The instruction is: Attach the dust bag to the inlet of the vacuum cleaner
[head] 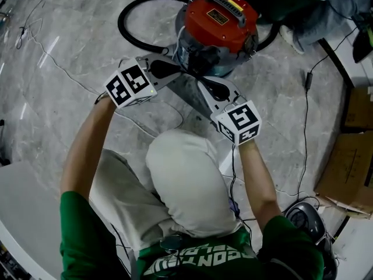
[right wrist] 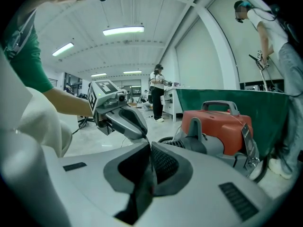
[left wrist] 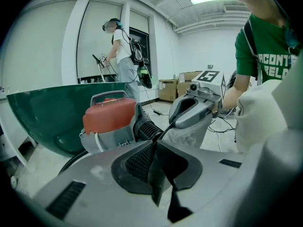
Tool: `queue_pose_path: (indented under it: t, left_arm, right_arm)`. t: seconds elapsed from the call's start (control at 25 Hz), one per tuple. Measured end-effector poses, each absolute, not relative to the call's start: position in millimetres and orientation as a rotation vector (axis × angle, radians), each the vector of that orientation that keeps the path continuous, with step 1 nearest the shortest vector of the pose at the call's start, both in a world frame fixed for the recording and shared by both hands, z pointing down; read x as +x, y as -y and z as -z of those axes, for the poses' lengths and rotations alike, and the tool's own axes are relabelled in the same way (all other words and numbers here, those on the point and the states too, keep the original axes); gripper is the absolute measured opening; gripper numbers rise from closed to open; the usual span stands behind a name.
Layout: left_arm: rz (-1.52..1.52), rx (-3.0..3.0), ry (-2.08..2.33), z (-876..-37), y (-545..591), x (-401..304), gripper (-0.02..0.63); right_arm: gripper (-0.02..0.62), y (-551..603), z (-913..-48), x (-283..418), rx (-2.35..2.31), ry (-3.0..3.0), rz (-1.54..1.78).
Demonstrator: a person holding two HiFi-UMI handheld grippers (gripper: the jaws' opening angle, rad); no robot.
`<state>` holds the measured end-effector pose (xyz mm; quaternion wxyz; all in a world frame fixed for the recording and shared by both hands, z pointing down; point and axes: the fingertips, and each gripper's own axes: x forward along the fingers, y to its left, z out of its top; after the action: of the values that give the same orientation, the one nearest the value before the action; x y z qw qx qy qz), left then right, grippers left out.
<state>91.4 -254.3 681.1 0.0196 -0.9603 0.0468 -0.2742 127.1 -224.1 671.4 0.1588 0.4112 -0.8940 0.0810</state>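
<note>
The vacuum cleaner [head: 217, 32] stands on the floor ahead of me, with a red lid, a clear-grey drum and a black ribbed inlet [left wrist: 147, 126] on its side. A grey dust bag [head: 190, 92] is stretched between both grippers just in front of the drum. My left gripper [head: 182, 72] is shut on the bag's thin dark edge [left wrist: 158, 171]. From the other side, my right gripper [head: 199, 81] is shut on the same edge [right wrist: 142, 183]. Each gripper view shows the other gripper opposite: the right gripper [left wrist: 189, 112] and the left gripper [right wrist: 124, 118]. The bag's opening is hidden.
A black hose [head: 135, 35] loops behind the vacuum. Thin cables [head: 303, 156] trail over the marble floor. Cardboard boxes [head: 349, 168] lie at the right, and a dark device [head: 303, 217] at lower right. My bent knee [head: 183, 174] is close below the grippers. Another person's legs [head: 326, 10] stand beyond.
</note>
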Motion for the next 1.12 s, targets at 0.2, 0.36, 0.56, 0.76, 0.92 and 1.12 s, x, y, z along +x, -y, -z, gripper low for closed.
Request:
queue_pose_path:
  t: [0.2,0.36,0.56,0.76,0.92,1.12]
  left_arm:
    - [0.857,-2.947,-0.189,-680,265,98,0.031]
    - [0.857,-2.926,-0.206,-677,269,104,0.031]
    - [0.859,-2.911,-0.219,-676,277,112,0.035]
    - [0.867,-2.896,-0.219,-675,279,116,0.038]
    - [0.877,-2.889,-0.215,-676,281,119,0.040]
    - [0.868,-2.900,-0.214,-675,285,122,0.041]
  right_arm:
    - [0.017,233,-672,133,1.218,2.532,-0.196]
    - [0.017,237,-672,139,1.255,2.541,-0.201]
    - [0.017,241,-671,145,1.271,2.552,-0.191]
    - [0.017,242,-671,147,1.301,2.557,-0.186]
    - [0.017,245,-672,151,1.314,2.564,-0.218]
    - [0.018,248,-671,153,1.326,2.567,-0.234]
